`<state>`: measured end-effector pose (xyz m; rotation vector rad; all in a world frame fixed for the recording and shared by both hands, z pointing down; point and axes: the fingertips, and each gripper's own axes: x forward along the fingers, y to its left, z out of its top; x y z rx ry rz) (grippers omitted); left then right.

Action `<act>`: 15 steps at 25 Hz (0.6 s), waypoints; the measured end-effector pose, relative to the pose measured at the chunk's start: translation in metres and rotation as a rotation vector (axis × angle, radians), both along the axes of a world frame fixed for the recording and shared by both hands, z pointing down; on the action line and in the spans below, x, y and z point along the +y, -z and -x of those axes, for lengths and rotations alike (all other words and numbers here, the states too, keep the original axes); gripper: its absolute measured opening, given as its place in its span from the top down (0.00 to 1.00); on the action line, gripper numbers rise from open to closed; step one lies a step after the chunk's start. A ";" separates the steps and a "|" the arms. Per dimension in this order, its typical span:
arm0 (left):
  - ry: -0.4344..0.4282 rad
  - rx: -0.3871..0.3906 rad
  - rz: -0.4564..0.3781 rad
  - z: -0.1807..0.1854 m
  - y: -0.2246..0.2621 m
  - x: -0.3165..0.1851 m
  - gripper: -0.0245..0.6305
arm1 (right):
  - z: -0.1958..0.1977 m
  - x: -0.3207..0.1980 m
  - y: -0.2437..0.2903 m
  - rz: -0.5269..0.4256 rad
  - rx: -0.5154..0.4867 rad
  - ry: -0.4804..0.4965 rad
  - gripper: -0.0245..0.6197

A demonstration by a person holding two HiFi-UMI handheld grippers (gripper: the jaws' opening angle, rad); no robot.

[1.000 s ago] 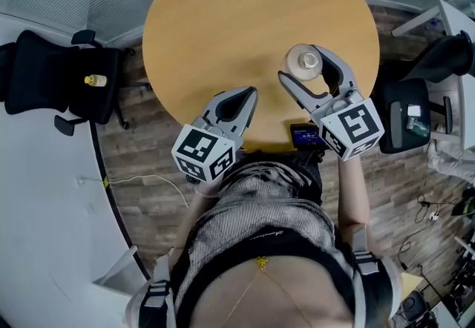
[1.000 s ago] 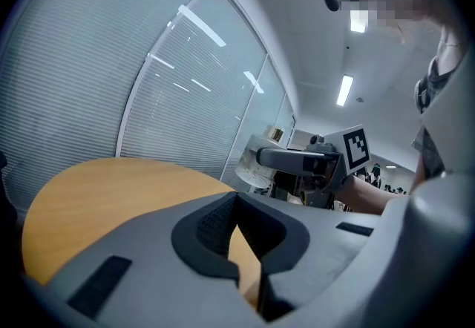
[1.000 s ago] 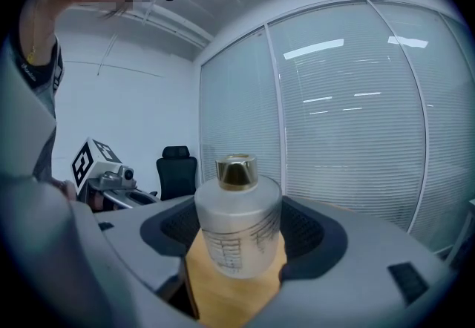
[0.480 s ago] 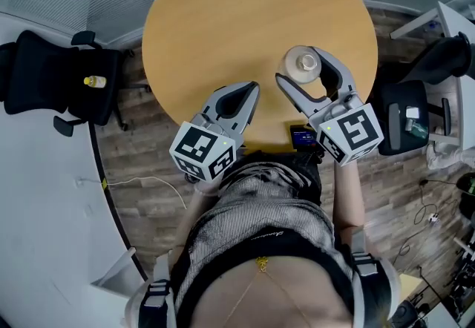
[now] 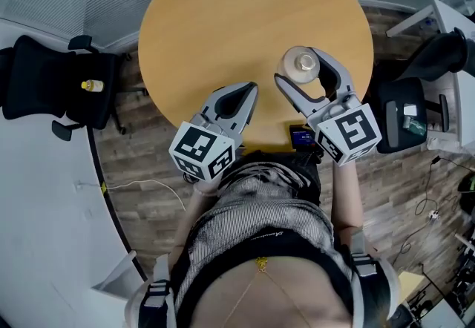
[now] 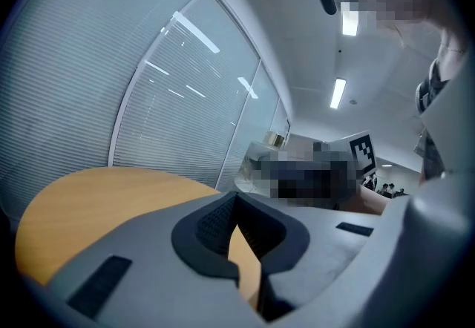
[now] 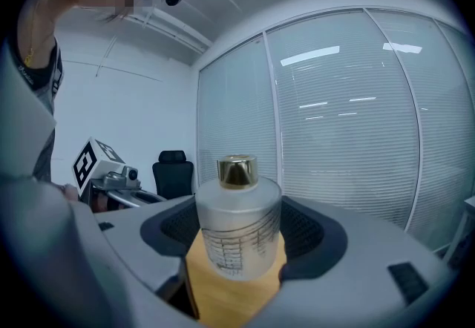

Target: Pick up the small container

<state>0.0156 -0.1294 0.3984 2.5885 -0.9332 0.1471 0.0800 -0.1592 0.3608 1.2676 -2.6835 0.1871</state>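
The small container (image 5: 303, 64) is a frosted bottle with a gold cap, upright on the round wooden table (image 5: 237, 15) near its right front edge. My right gripper (image 5: 298, 67) is open, one jaw on each side of the bottle. In the right gripper view the container (image 7: 237, 224) stands between the dark pads (image 7: 172, 228) with a small gap on both sides, framed by the right gripper (image 7: 239, 248). My left gripper (image 5: 250, 89) rests at the table's front edge, left of the bottle, shut and empty. In the left gripper view the left gripper (image 6: 236, 236) shows only table between its pads.
A black office chair (image 5: 52, 82) with a small yellow bottle (image 5: 90, 85) on its seat stands left of the table. Another dark chair (image 5: 404, 115) is at the right. A small dark device (image 5: 302, 136) hangs at the table's front edge by the person's body.
Hardly anything: the right gripper has crept slightly inward with the bottle still between its open jaws. The left gripper has stayed put.
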 end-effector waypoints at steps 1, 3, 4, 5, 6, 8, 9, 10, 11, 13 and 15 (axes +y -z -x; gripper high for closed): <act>-0.001 0.001 0.000 0.000 0.000 0.000 0.96 | 0.000 0.000 0.000 0.002 0.001 -0.002 0.44; -0.002 0.000 0.001 0.000 0.000 0.001 0.96 | -0.001 0.000 -0.001 0.004 0.003 -0.007 0.44; -0.002 -0.001 0.002 0.000 0.000 0.001 0.96 | -0.002 0.000 -0.002 0.006 0.003 -0.011 0.44; -0.002 -0.001 0.002 0.001 -0.001 0.001 0.96 | -0.003 0.000 -0.002 0.006 0.003 -0.014 0.44; -0.003 -0.002 0.003 0.001 -0.001 0.001 0.96 | -0.003 0.000 -0.002 0.007 0.003 -0.015 0.44; -0.002 -0.002 0.005 0.001 -0.002 0.001 0.96 | -0.005 -0.001 -0.003 0.007 0.000 -0.022 0.44; -0.001 -0.003 0.006 0.001 -0.002 0.002 0.96 | -0.006 -0.001 -0.003 0.006 0.000 -0.025 0.44; 0.000 -0.003 0.006 0.000 -0.002 0.002 0.96 | -0.006 -0.001 -0.003 0.005 0.000 -0.027 0.44; 0.000 -0.003 0.007 0.001 -0.003 0.002 0.96 | -0.007 -0.001 -0.003 0.004 0.002 -0.027 0.44; 0.001 -0.003 0.008 0.001 -0.003 0.003 0.96 | -0.007 -0.001 -0.003 0.002 0.008 -0.021 0.44; 0.002 -0.004 0.010 0.001 -0.002 0.003 0.96 | -0.008 -0.001 -0.002 0.003 0.007 -0.027 0.44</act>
